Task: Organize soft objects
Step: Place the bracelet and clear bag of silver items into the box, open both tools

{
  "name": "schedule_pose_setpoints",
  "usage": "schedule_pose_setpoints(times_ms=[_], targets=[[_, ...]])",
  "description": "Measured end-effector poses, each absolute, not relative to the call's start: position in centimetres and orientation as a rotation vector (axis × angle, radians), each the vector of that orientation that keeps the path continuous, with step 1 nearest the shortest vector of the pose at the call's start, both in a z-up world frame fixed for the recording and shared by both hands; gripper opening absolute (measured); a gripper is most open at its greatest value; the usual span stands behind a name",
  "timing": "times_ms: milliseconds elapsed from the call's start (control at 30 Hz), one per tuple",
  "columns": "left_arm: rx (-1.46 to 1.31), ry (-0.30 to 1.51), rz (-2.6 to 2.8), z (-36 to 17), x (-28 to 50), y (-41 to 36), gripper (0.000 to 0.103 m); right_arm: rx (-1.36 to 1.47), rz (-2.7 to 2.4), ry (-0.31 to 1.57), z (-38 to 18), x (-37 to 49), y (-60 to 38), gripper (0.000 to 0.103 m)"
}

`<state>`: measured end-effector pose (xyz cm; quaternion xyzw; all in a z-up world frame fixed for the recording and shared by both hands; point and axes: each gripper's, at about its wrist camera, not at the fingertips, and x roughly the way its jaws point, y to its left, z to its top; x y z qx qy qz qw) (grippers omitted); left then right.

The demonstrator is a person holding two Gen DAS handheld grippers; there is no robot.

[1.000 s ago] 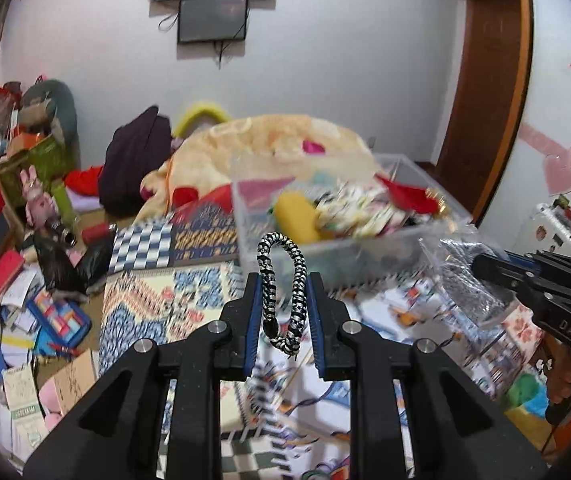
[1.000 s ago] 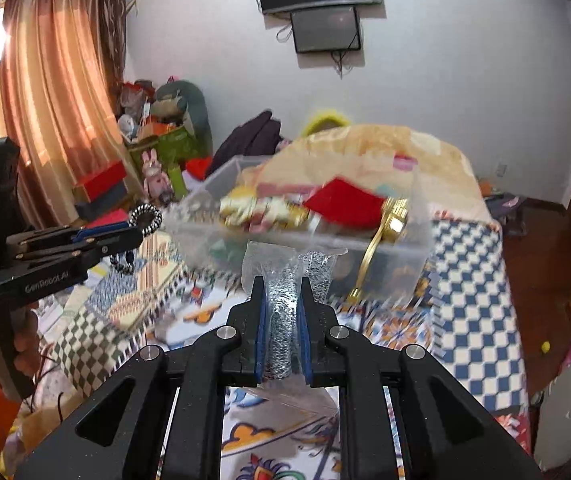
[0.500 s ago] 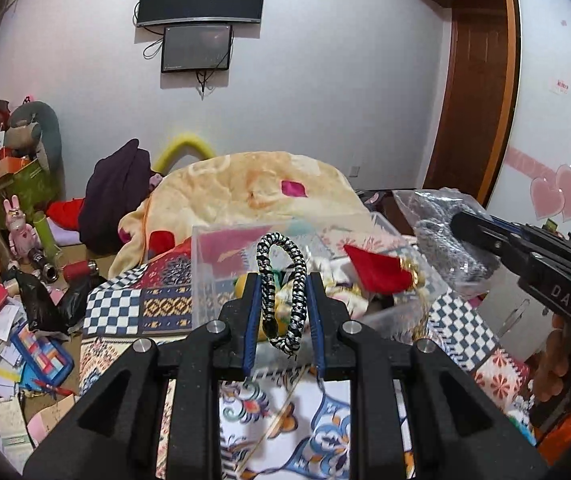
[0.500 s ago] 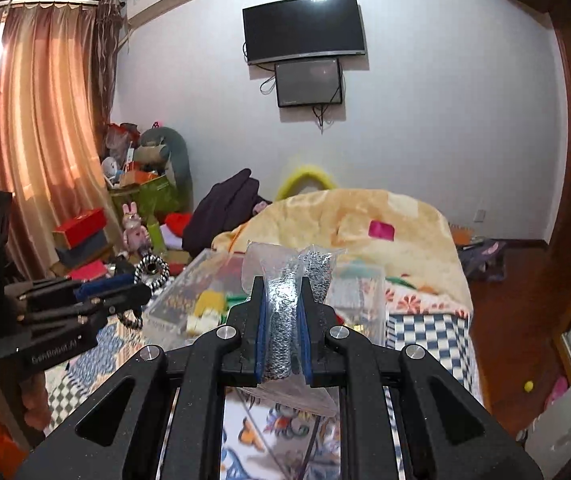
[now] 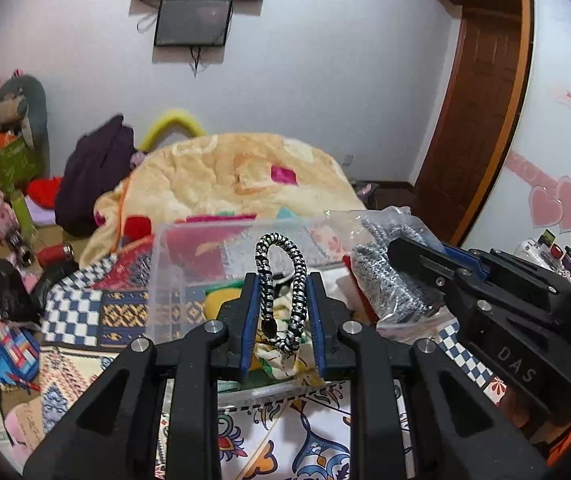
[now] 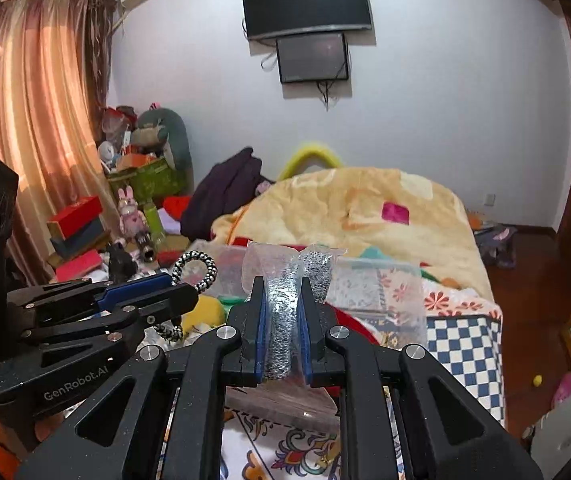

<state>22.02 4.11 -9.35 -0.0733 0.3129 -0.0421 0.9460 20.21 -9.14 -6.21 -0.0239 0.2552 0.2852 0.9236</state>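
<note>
- Black-and-white braided band point(image 5: 282, 288): clamped upright by left gripper point(image 5: 281, 308), above the clear plastic bin point(image 5: 189, 272)
- Bagged grey mesh point(image 6: 283, 320): pinched by right gripper point(image 6: 282, 332), beside the band, over the bin

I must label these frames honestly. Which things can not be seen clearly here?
- Clear bin contents: both views, mostly hidden behind the left gripper and right gripper.
- Plastic bag contents: right view, grey speckled, wrapped; identity unclear.
- Braided loop lower end: left view, hidden between fingers.
</note>
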Motion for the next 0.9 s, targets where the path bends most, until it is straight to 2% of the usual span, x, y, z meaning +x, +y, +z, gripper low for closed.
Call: schedule_pose_setpoints(times_ms=[233,300,333,367,400,467,567,733,900], targets=[[-0.143,0.685,-0.087,-11.4,23.6,4.0,0.023,-0.069,0.580,0.615,-8.3,22.0,-8.6,0.014],[-0.142,0.695,-0.083,-11.7,23.7,4.0,0.032,-0.072,0.572,0.637,-8.6,22.3,-8.5,0.015],[-0.146,0.698,-0.081,-11.8,23.8,4.0,0.041,-0.072,0.570,0.647,-8.8,22.3,-8.5,0.015],[-0.152,0.697,-0.079,-11.9,23.8,4.0,0.047,-0.070,0.572,0.661,-8.9,22.4,-8.6,0.017],[-0.155,0.694,-0.078,-11.9,23.6,4.1,0.048,-0.068,0.571,0.670,-9.0,22.5,-8.6,0.019],[-0.153,0.686,-0.068,-11.7,23.3,4.2,0.053,-0.060,0.567,0.684,-8.9,22.6,-8.8,0.032],[-0.162,0.673,-0.059,-11.3,22.6,4.7,0.061,-0.045,0.566,0.668,-8.1,22.1,-9.5,0.044],[-0.160,0.624,-0.057,-9.4,20.6,5.1,0.066,-0.056,0.570,0.598,-5.8,20.3,-10.6,0.055],[-0.154,0.534,-0.054,-6.4,18.0,5.3,0.067,-0.077,0.570,0.503,-3.0,17.9,-11.9,0.056]])
